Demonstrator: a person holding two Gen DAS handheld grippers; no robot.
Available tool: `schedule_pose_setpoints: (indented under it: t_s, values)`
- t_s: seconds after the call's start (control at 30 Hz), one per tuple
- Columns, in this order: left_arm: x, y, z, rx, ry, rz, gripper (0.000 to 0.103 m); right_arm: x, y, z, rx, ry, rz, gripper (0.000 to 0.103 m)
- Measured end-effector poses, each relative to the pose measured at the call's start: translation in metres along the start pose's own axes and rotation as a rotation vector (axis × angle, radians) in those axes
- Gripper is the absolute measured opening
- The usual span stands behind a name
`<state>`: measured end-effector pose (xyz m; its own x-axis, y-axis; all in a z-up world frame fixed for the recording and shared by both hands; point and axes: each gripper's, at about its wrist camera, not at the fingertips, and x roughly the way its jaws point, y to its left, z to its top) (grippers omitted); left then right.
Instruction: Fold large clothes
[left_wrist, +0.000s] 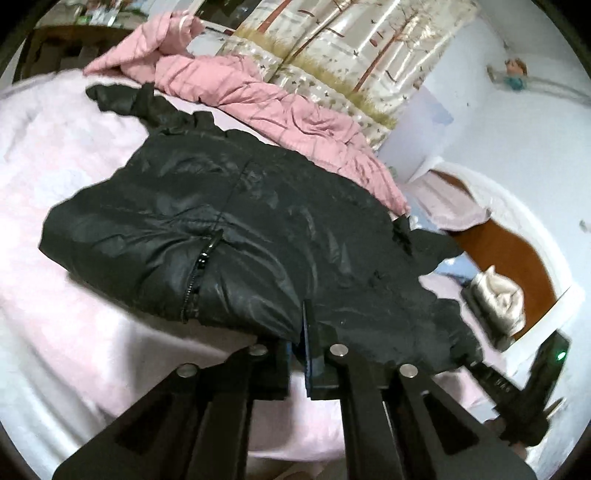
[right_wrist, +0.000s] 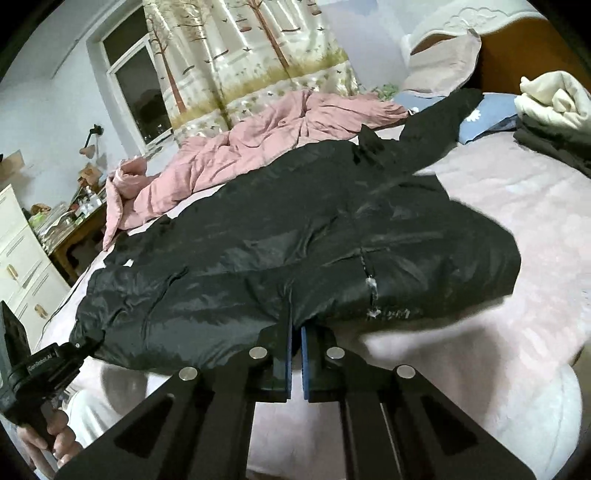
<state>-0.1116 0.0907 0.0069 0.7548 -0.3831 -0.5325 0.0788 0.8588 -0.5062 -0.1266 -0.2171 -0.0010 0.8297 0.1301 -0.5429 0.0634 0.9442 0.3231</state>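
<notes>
Two claws work one big garment on the bed (right_wrist: 517, 206), whose pale pink cover carries everything. Across it lies the black padded jacket (right_wrist: 295, 236), stretched lengthwise, its body looking doubled over along the near edge, with the zipper (left_wrist: 199, 273) showing at that fold; one sleeve (right_wrist: 439, 122) trails toward the headboard and another dark end (left_wrist: 118, 98) reaches the far side. Behind it sits a crumpled pink quilt (right_wrist: 236, 147), apart from the work. The left claw (left_wrist: 304, 332) pinches the jacket's near edge, fingers pressed together on fabric, and the right claw (right_wrist: 295, 332) does the same further along that edge. By my reading the fold is early: one lengthwise fold seems made or in hand, while the sleeves remain untucked and the crosswise folds are not yet done.
</notes>
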Motion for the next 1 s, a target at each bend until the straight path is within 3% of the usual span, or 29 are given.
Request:
schedule_pose_setpoints:
  t_s: [0.1, 0.3, 0.43, 0.6, 0.8, 1.0]
  values:
    - [0.002, -0.005, 0.007, 0.034, 0.005, 0.058, 0.013, 0.002, 0.008, 0.01, -0.048, 0.0, -0.029, 0.004]
    - [0.026, -0.016, 0.049, 0.078, 0.015, 0.092, 0.033, 0.02, 0.025, 0.06, -0.125, -0.043, -0.021, 0.008]
    - [0.056, -0.026, 0.084, 0.135, 0.01, 0.12, 0.033, 0.052, 0.035, 0.098, -0.207, -0.063, -0.048, 0.009]
    - [0.11, -0.033, 0.118, 0.249, 0.016, 0.188, 0.034, 0.106, 0.044, 0.134, -0.235, -0.023, -0.07, 0.009]
    - [0.17, -0.024, 0.142, 0.275, 0.041, 0.228, 0.038, 0.164, 0.047, 0.152, -0.304, -0.031, -0.124, 0.01]
    - [0.211, -0.008, 0.154, 0.29, 0.041, 0.222, 0.043, 0.199, 0.037, 0.162, -0.308, -0.076, -0.172, 0.02]
